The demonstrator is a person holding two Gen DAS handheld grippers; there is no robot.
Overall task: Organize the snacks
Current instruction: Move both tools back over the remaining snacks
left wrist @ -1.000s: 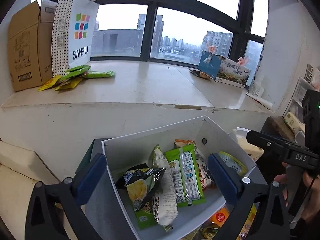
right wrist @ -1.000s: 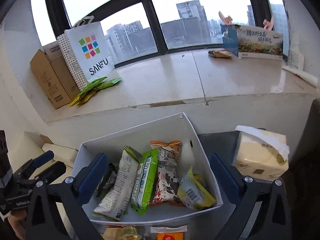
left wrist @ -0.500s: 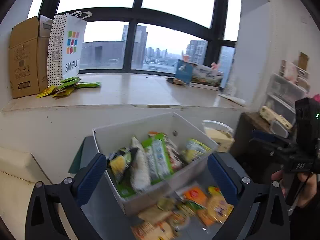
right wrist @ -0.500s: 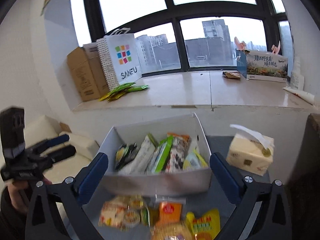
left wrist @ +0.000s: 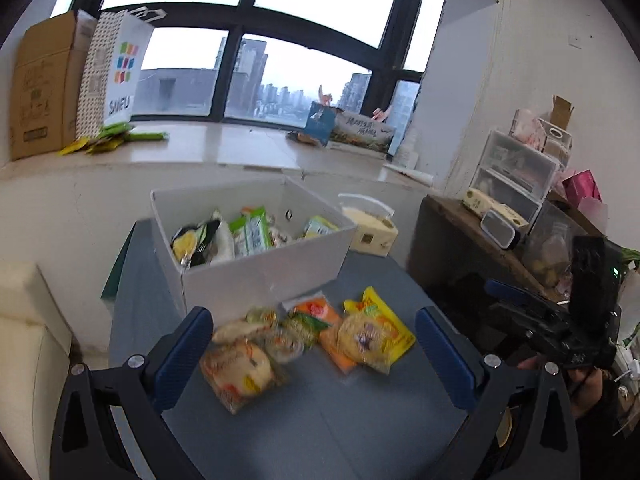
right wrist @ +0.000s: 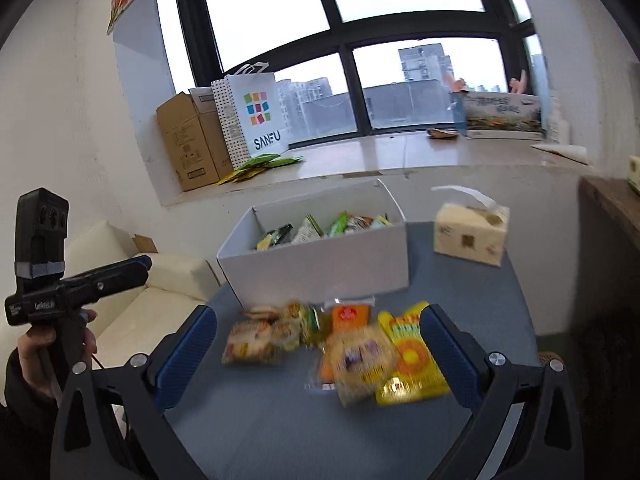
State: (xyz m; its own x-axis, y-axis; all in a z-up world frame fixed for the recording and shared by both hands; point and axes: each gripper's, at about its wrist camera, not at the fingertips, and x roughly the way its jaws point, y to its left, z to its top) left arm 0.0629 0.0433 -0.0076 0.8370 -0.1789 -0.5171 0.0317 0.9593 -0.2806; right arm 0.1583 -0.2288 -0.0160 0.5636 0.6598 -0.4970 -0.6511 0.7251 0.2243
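Both hand-held grippers hover over the grey surface (left wrist: 360,432) with nothing between their blue pads. Left hand-held gripper (left wrist: 312,354) has its jaws spread wide, and the loose snack packets (left wrist: 308,336) lie just ahead of it, between the two pads as the left wrist view sees them. Right hand-held gripper (right wrist: 318,354) is spread just as wide and frames the same heap from the other side; it holds nothing.

Among the loose packets, a yellow one (right wrist: 412,364) lies at the right of the heap, an orange one (right wrist: 348,316) nearest the box, and a round pale packet (right wrist: 360,360) overlaps both. Their print is too blurred to read.

A white box (right wrist: 320,268) stands just behind the heap, already holding several upright packets, green ones among them. A tissue pack (right wrist: 470,232) sits to the box's right, apart from it.

On the windowsill, a white paper bag (right wrist: 256,116) carries coloured squares and the word "SANFU". A brown cardboard carton (right wrist: 188,148) stands beside it, its printing illegible, and green and yellow sachets (right wrist: 260,164) lie at the bag's foot.
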